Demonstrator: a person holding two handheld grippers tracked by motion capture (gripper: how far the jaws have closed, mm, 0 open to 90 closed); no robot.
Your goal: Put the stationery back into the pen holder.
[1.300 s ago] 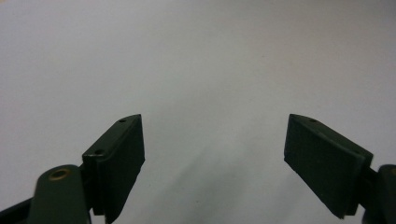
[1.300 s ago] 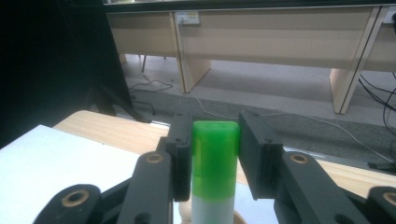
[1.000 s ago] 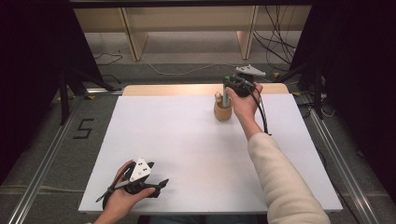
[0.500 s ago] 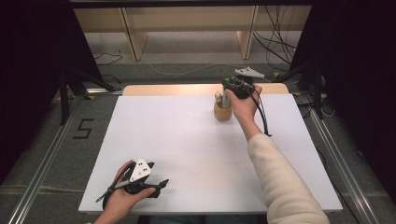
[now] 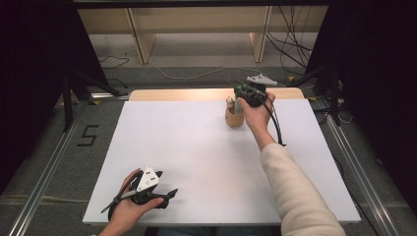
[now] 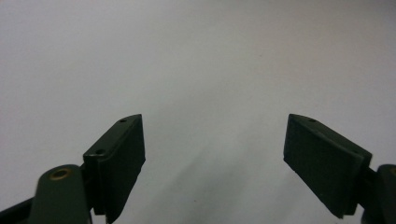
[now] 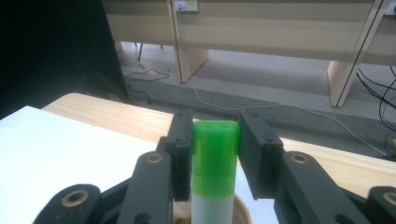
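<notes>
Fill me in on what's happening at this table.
A person works at a white table with a tool in each hand. The right tool is clamped on the green cap of a white glue stick, which stands upright in a small round wooden holder at the far edge. The left tool rests near the front left of the table, jaws apart, with nothing between them.
</notes>
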